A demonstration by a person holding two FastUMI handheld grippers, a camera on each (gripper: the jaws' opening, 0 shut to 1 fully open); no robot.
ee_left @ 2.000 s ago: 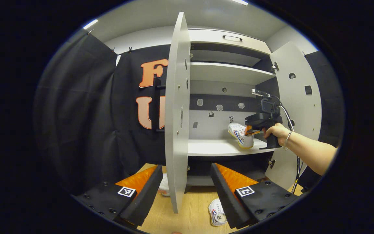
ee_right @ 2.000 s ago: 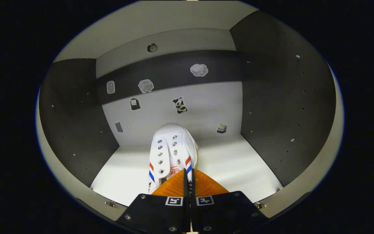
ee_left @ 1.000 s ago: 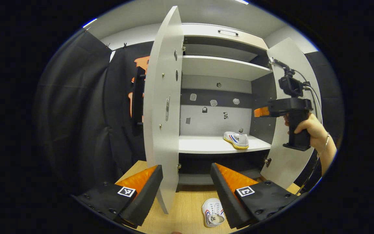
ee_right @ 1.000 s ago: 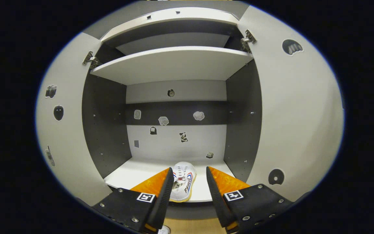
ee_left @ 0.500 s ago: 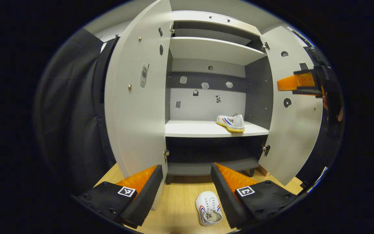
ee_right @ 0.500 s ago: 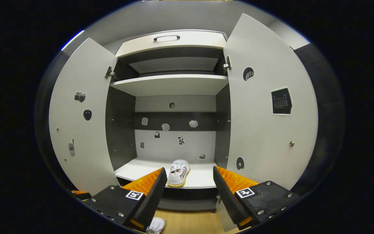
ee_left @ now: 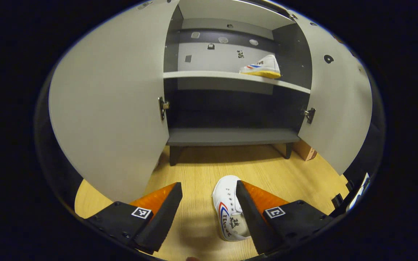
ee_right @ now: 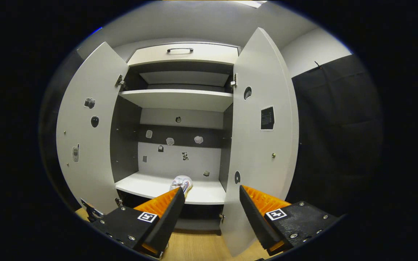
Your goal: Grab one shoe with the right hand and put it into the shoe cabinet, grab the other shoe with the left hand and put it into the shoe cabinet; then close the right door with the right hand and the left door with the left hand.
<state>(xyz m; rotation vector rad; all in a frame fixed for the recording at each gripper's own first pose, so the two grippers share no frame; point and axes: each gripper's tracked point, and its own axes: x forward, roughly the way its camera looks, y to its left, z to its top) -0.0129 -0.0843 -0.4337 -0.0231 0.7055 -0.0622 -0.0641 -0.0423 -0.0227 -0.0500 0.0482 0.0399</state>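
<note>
The second shoe [ee_left: 229,210] lies on the wood floor [ee_left: 201,174] just ahead of the left gripper [ee_left: 209,208], toe pointing toward the cabinet [ee_left: 230,136], its far side tucked behind the gripper's right-hand finger rather than squarely in the gap. The gripper hangs spread wide and empty above it, apparently lined up for the pick that the task assigns to the left hand; a small shift toward that finger looks needed to straddle the shoe. Farther ahead and above, the first shoe [ee_left: 261,69] rests on the shelf [ee_left: 209,75], at its right end, between the left door [ee_left: 111,108] and the right door [ee_left: 336,101], both swung wide so the opening stays free for the second delivery.

In the right gripper view, the right gripper [ee_right: 209,210] is released and holds nothing, standing well back from the shelf, with the right door's edge just beyond its right finger.

Half a second ago the left gripper looked level into the cabinet with the floor shoe low at the frame's edge; it has since dropped and tilted down onto that shoe, while the right gripper has drawn farther back.
</note>
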